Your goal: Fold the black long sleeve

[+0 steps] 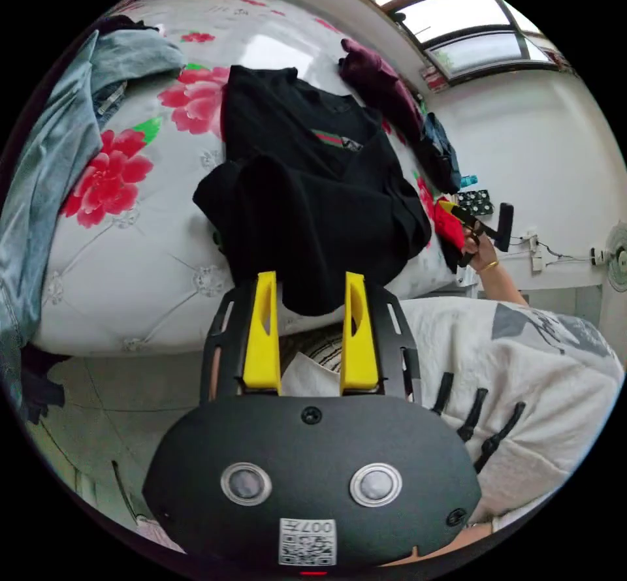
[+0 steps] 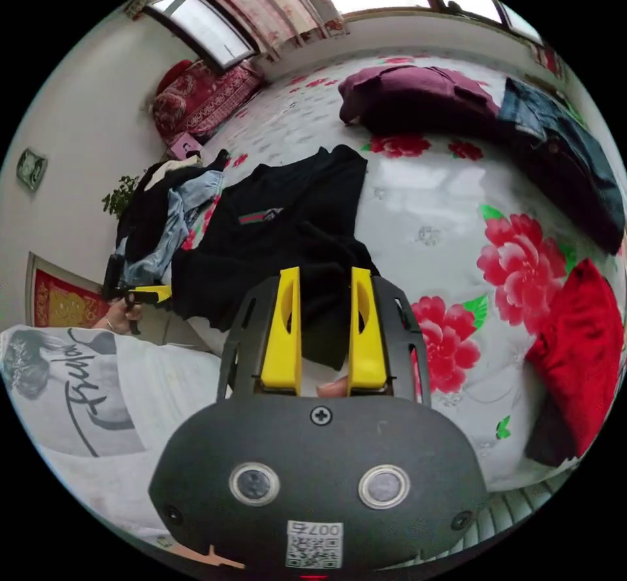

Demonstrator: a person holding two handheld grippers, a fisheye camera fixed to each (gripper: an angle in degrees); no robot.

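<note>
so the only writing i can half make out is a cursive print on the person's white shirt [image 2: 85,405] in the right gripper view, too warped to spell out. each tool body has a square code sticker with digits, skipping those. the black long sleeve [image 1: 313,196] has a small green and red stripe patch [image 1: 328,138] on the chest, no legible lettering on it

pose wise: in the left gripper view the person's right hand [image 1: 482,251] is out past the far side of the garment, wrist with a gold bangle [image 1: 488,266], wrapped round the handle of the right tool [image 1: 457,212]. in the right gripper view the left hand [image 2: 121,313] grips the left tool [image 2: 151,294] just beside the shirt's edge, near a pile of denim and dark clothes [image 2: 163,215]

left tool [image 1: 307,281]: yellow jaws spread apart, a black fold hanging between them, can't tell if either jaw touches it. right tool [image 2: 324,274]: jaws parted too, a narrower gap, black cloth in the gap, and no clear pinch

the long sleeve lies on the bed [image 2: 418,215] with the white floral cover, partly folded, lower edge draping over the bed's side. a maroon garment [image 2: 418,101], jeans [image 2: 568,150] and a red garment [image 2: 581,346] lie apart from it
</note>
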